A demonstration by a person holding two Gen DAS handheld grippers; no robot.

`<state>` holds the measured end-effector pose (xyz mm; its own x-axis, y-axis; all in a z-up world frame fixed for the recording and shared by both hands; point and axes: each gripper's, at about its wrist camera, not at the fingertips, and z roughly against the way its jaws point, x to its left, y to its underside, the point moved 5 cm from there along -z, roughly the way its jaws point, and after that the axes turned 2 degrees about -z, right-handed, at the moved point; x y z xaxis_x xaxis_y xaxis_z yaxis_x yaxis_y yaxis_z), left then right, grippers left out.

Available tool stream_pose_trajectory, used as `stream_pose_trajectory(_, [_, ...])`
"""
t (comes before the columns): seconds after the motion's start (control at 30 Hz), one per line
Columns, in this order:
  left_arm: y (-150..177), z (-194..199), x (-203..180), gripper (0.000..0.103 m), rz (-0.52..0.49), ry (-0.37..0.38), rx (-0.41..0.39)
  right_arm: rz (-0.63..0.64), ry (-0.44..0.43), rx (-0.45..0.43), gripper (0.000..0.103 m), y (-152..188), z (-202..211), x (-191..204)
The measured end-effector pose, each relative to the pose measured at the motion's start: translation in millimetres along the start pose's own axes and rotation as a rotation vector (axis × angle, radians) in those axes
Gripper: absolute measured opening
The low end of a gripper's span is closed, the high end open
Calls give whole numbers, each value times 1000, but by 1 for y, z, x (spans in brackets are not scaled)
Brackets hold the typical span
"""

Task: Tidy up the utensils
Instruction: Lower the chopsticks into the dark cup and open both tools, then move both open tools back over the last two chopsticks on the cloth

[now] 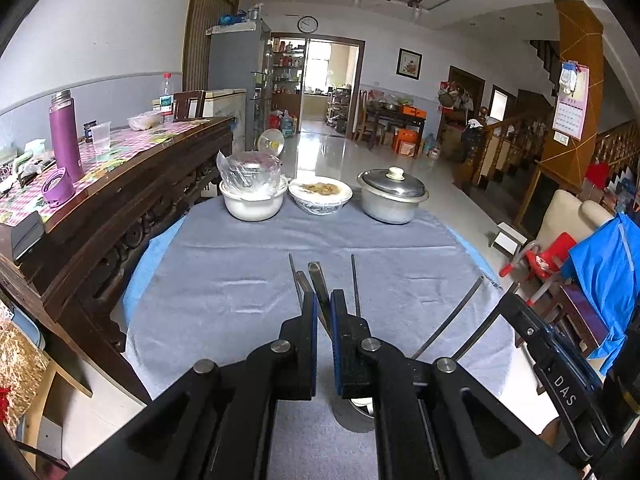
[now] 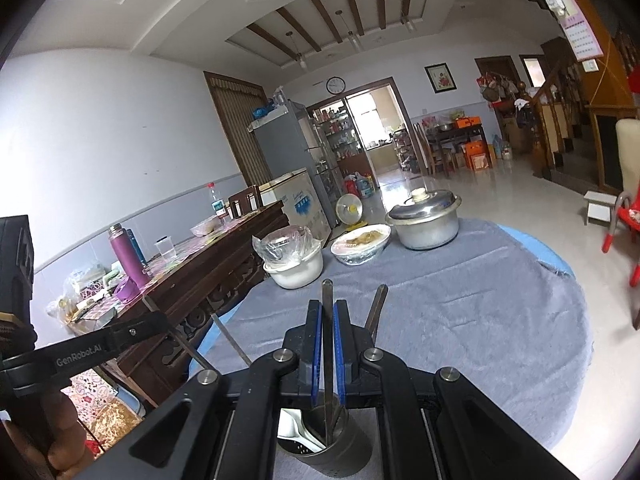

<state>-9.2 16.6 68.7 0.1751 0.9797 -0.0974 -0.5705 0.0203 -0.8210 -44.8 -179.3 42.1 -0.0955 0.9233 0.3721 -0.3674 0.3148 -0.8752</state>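
Item: right gripper (image 2: 328, 320), jaws pinched on a metal utensil handle (image 2: 328, 344) over the holder cup (image 2: 320, 452), bottom centre. Left gripper (image 1: 324, 308) clamps another handle (image 1: 318, 280). Lower both upright; release inside.

Left wrist cam: sits just behind its own gripper's fingers, low over the round table (image 1: 248, 264), tilted down a bit, facing across the cloth toward the far doorway (image 1: 328, 80). Right wrist cam: same setup, rolled a little, so more ceiling shows. Both are close to the tabletop. Shared: white bowl (image 1: 253, 202) (image 2: 298, 270), covered plate (image 1: 320, 196) (image 2: 360, 246), lidded pot (image 1: 392, 196) (image 2: 426, 220), sideboard (image 1: 132, 184) (image 2: 224, 264), clock (image 1: 307, 23) (image 2: 335, 85).
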Motion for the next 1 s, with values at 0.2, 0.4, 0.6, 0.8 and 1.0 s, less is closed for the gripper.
stream_pose_trajectory(0.2, [-1,-3,0,7,-5,-20,3,-18,-16,12,7,3,-4,-2])
stream_pose_trajectory(0.4, [-2,-4,-2,10,-25,-42,0,-47,-61,21,9,7,-8,-4])
stream_pose_trajectory(0.6, [-2,4,3,62,-48,-64,-51,-90,-129,21,18,9,-7,-14])
stream_pose_trajectory(0.8, [9,10,14,71,-82,-163,-67,-173,-134,-27,27,7,3,-59])
stream_pose_trajectory(1.0, [25,-5,23,71,-76,-216,28,-239,-31,0,27,15,1,-125])
